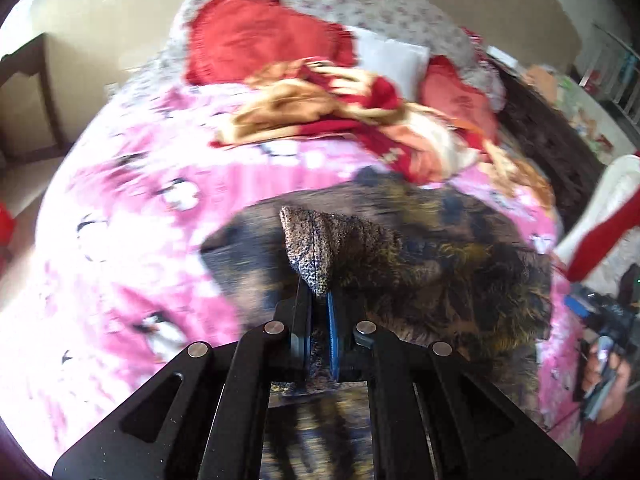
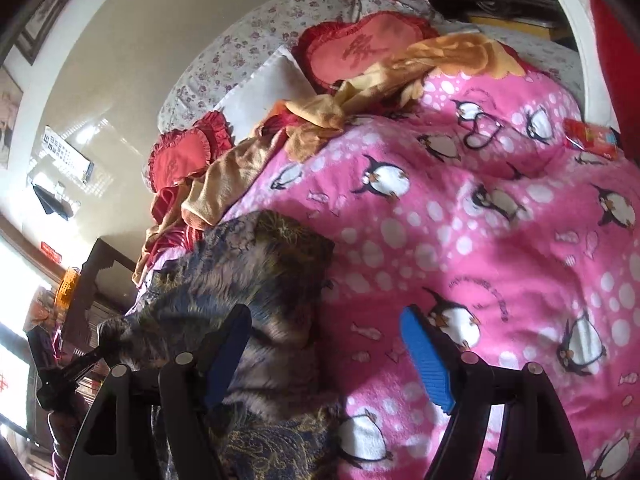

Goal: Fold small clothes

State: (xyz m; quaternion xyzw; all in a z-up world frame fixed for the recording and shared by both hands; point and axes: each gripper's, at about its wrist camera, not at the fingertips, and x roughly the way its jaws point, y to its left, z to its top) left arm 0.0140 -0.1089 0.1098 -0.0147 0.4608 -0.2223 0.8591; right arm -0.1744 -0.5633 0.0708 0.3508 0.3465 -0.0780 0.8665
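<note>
Left wrist view
- Left gripper (image 1: 320, 300): fingers drawn together, pinching a peaked fold of the dark patterned garment (image 1: 440, 264); the fabric's speckled underside stands up above the tips.
- Garment position: spread over the pink penguin blanket (image 1: 132, 208) on the bed, with more of it hanging under the gripper at the bottom of the frame.
- Behind it: a rumpled red-and-tan blanket (image 1: 320, 116), a red ruffled cushion (image 1: 256, 36), a white pillow (image 1: 388, 60) and a floral bedsheet (image 1: 360, 0).
- Frame edge, right: the right gripper (image 1: 600, 320) in the person's hand; blurred, finger state unreadable here.
- Image quality: heavy motion blur outside the centre.

Right wrist view
- Right gripper (image 2: 326, 356): fingers spread wide apart, gripping nothing; blue pads (image 2: 428, 356) visible.
- Garment (image 2: 256, 280): lies under and around the left-hand finger, one part lifted off toward the frame's left edge, where the other gripper (image 2: 76, 368) holds it.
- Pink blanket (image 2: 480, 220): under the right-hand finger, penguin print sharp.
- Farther back: heart-shaped red cushion (image 2: 360, 48), tan blanket (image 2: 440, 56), white pillow (image 2: 268, 88).
</note>
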